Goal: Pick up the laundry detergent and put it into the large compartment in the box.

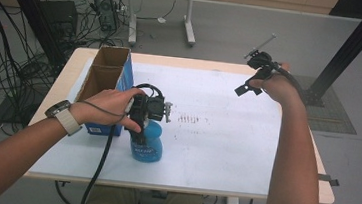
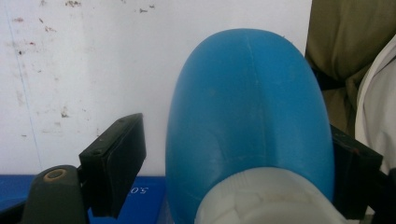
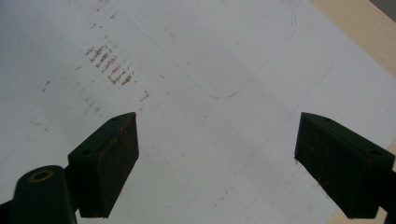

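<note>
Not much to read here, honestly. The blue box [image 2: 140,196] by my table's left edge has digits on it; in my left gripper view they look like an upside-down "5.0", but I wouldn't swear to it. The blue bottle [image 1: 147,146] carries a white label, too blurry to make out.

A white sheet [image 1: 226,136] is laid over a light wooden table [image 1: 324,188], with brown smudge marks [image 1: 188,118] seen near its middle. An open cardboard box with blue sides [image 1: 107,72] is stood at the table's left edge. Beyond the table, tangled black cables [image 1: 1,64] are spread on the grey floor, and a white-legged desk [image 1: 189,17] is seen further back. A black frame post [image 1: 355,43] is set at the right.
</note>
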A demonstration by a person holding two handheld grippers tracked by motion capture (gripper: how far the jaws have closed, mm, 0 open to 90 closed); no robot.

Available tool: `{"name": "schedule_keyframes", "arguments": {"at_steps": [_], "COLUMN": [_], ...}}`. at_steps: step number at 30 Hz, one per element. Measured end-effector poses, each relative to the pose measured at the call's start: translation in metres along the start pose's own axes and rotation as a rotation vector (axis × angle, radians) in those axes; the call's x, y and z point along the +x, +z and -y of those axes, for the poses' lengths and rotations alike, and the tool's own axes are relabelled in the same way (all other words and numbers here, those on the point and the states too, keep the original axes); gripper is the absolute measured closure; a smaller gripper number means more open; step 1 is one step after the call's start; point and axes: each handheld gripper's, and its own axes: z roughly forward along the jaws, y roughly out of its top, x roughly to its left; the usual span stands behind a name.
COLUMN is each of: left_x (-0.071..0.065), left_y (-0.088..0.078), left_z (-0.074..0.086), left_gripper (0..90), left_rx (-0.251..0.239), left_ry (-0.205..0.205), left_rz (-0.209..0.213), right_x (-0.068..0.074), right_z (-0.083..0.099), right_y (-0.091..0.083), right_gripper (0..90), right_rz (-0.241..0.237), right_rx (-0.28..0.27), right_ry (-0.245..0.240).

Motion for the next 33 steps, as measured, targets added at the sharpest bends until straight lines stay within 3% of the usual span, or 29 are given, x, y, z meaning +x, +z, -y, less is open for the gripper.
{"name": "schedule_keyframes", "arguments": {"at_steps": [15,19,33], "left_x": [-0.0004,0.0,-0.002], "left_y": [0.0008,0.0024,0.0027], "left_z": [-0.0004,-0.0004,-0.0005], "left_gripper": [29.9,37.3,38.1], "left_rx": [-0.006,-0.005,-0.003], "left_ry": [0.01,0.013,0.006], "left_rz": [0.01,0.023,0.015], "right_x": [-0.0007,-0.0007,0.0003], "right_z": [0.002,0.0026,0.0037], "right_y": [0.0005,0.0005,-0.003], "right_gripper": [13.7,13.7,14.2], "right_rz": [-0.004,-0.006,-0.008], "right_rx": [-0.001,-0.005,-0.008], "right_ry": [0.006,0.003,0.004]}}
